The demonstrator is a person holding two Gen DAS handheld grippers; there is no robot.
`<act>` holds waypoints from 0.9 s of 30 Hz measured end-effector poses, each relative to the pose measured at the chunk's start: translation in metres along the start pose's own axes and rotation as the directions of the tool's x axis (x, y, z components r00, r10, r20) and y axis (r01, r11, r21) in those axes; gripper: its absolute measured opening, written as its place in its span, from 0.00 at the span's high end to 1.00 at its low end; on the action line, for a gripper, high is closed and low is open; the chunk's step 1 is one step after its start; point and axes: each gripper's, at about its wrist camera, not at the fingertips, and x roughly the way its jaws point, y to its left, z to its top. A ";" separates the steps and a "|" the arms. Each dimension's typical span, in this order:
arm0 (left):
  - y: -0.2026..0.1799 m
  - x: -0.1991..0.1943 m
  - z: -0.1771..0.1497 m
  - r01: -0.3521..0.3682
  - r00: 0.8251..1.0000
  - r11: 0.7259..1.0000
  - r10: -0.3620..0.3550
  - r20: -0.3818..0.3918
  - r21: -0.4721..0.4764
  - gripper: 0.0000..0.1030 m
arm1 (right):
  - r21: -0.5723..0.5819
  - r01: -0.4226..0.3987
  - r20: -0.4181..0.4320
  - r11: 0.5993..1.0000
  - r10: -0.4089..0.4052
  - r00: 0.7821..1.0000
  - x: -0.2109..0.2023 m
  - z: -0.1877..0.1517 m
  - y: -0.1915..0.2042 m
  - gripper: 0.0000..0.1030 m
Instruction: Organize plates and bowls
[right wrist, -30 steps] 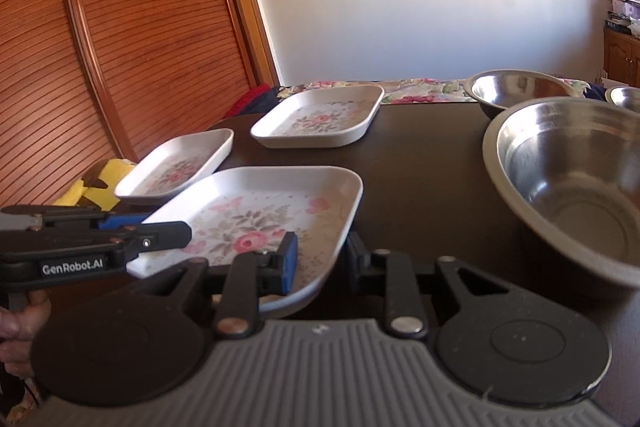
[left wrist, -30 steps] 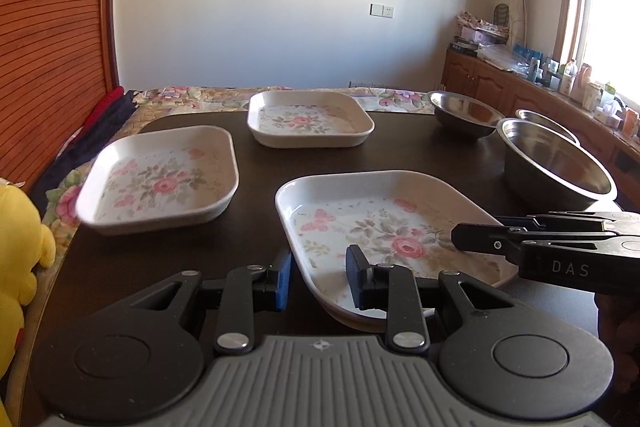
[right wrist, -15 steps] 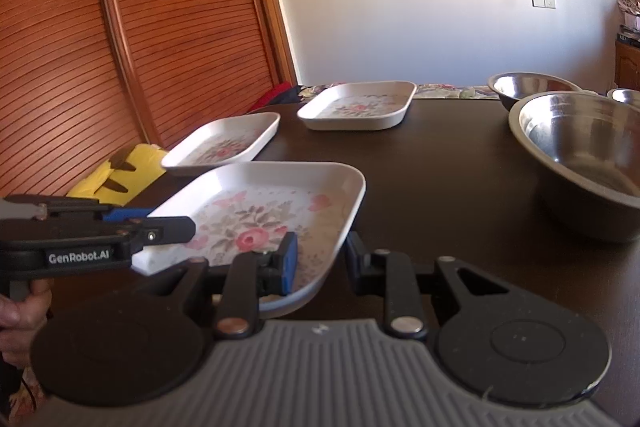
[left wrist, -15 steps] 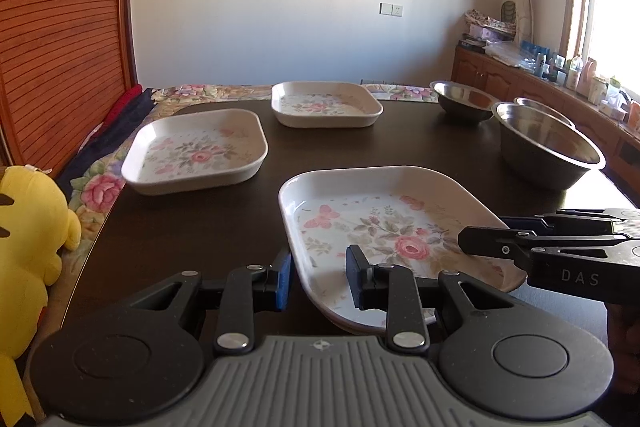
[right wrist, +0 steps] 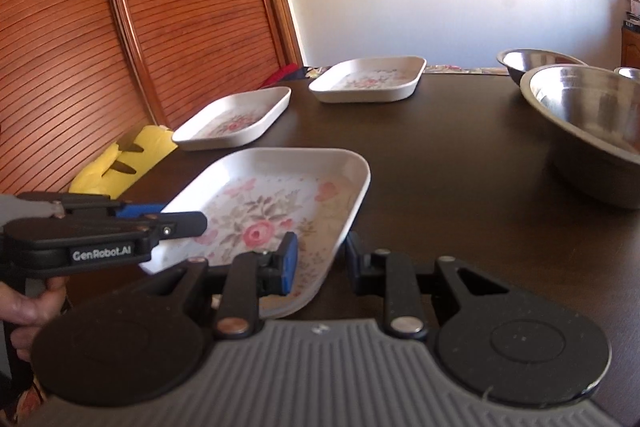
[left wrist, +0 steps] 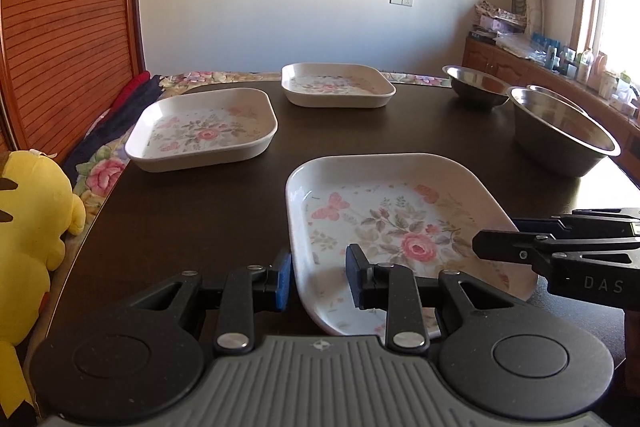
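The nearest floral plate (left wrist: 400,227) sits tilted above the dark table (left wrist: 200,211), both grippers clamped on its near rim: left gripper (left wrist: 318,277) at the left corner, right gripper (right wrist: 318,263) opposite (two matching plates and steel bowls (left wrist: 560,131) beyond).

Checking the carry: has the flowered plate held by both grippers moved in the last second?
Yes. The held plate has drawn back toward the person, away from the big steel bowl standing on the table.
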 end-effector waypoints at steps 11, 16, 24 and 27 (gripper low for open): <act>0.000 -0.001 -0.001 0.000 1.000 1.000 0.000 0.010 -0.005 0.70 | -0.008 0.002 0.001 1.000 -0.001 1.000 -0.001 0.000 0.003 0.73; 0.005 -0.003 0.003 -0.005 1.000 1.000 0.006 0.014 -0.010 0.67 | -0.008 0.020 0.017 1.000 -0.020 1.000 -0.003 0.001 0.002 0.72; 0.027 -0.018 0.026 -0.018 0.997 0.999 0.022 0.080 -0.042 0.63 | -0.033 0.056 0.086 0.998 -0.053 0.995 -0.018 0.019 -0.005 0.72; 0.035 -0.014 0.034 -0.031 0.996 0.999 0.033 0.082 -0.026 0.63 | -0.061 0.058 0.102 0.996 -0.052 0.993 -0.019 0.032 -0.006 0.72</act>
